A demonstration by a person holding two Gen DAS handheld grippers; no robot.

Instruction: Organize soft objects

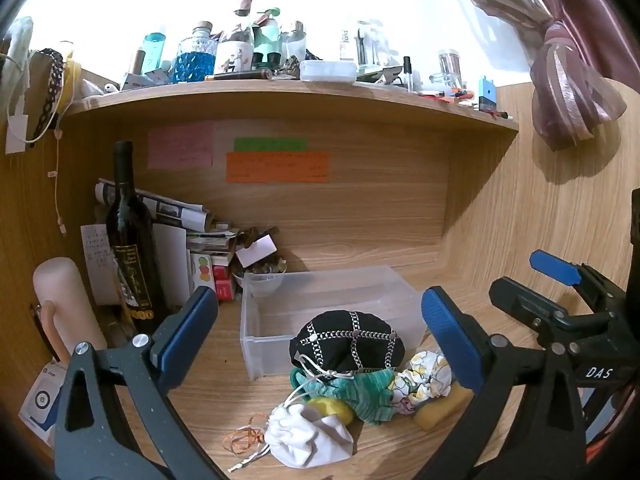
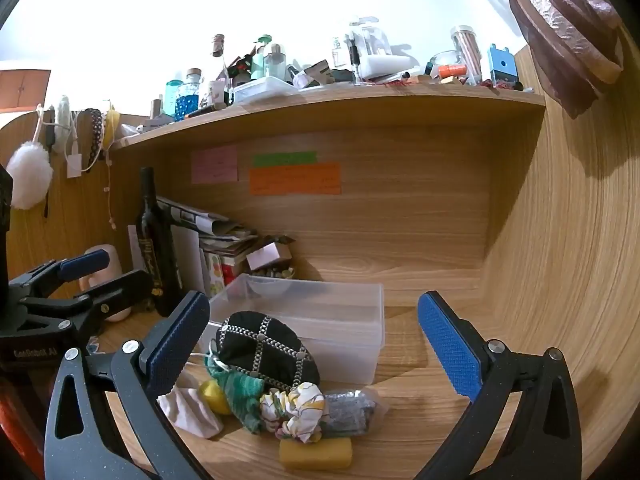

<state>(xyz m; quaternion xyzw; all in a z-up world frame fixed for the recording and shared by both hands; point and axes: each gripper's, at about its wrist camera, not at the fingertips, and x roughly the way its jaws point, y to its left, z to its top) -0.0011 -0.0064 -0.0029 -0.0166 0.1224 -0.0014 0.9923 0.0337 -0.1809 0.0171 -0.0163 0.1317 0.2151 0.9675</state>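
A pile of soft things lies on the wooden desk in front of a clear plastic bin: a black cap with chain trim, a green knit cloth, a floral scrunchie, a white drawstring pouch, a yellow sponge and a silver packet. My left gripper is open and empty above the pile. My right gripper is open and empty above it too.
A dark wine bottle, stacked papers and a pale cylinder crowd the left corner. A cluttered shelf runs overhead. A curtain hangs at right. An orange ribbon lies near the pouch.
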